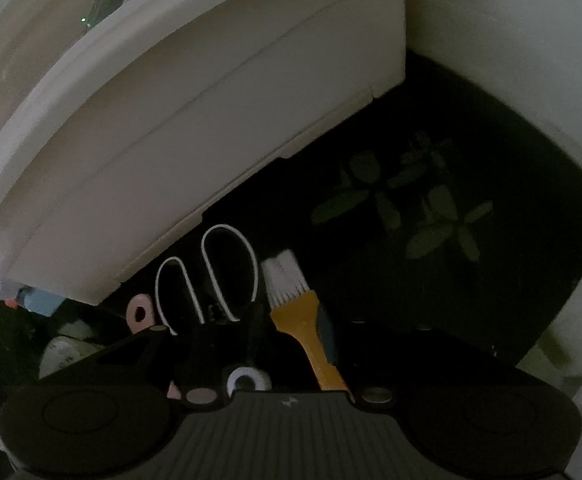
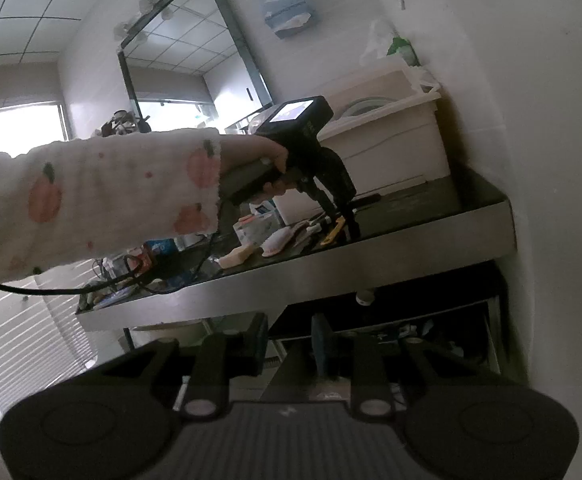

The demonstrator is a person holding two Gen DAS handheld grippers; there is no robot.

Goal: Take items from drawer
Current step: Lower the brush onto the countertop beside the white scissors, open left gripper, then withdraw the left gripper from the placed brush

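The left gripper's (image 1: 291, 320) jaws are closed on one yellow-handled brush (image 1: 305, 316) beside one pair of scissors (image 1: 211, 276); the right gripper's (image 2: 289, 348) are parted, empty.

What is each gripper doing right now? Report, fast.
Left gripper: fingers either side of the brush handle; whether it is clamped cannot be told.
Right gripper: open, holding nothing.
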